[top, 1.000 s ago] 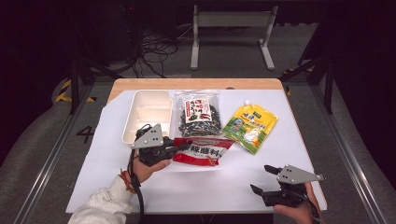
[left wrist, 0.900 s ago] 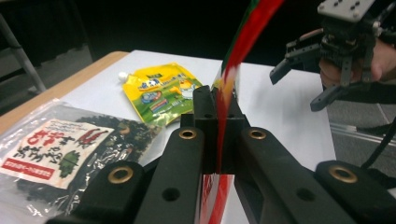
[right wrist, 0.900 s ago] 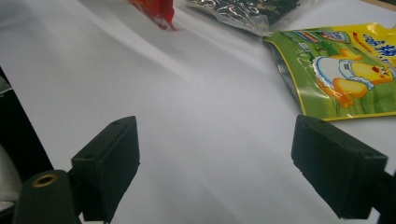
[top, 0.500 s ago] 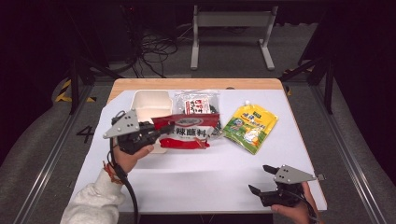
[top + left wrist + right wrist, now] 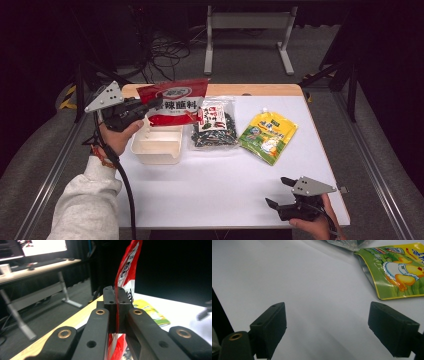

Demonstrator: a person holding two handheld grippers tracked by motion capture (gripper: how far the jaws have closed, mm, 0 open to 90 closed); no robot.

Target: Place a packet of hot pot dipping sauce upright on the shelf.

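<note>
Left gripper [image 5: 150, 104] is clamped on the red sauce packet [image 5: 175, 101], airborne above the white tray [image 5: 156, 145] at ten o'clock (drop-off looks pending, two packets left on the table [image 5: 210, 185]), right gripper [image 5: 280, 192] idle, jaws apart.

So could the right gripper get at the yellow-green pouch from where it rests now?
Probably yes: the right gripper has its jaws open, and bare white table lies between it and the yellow-green pouch, with nothing in the way.

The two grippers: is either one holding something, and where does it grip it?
The left gripper clamps the red packet by its left edge, lifted above the white tray. The right gripper holds nothing.
</note>
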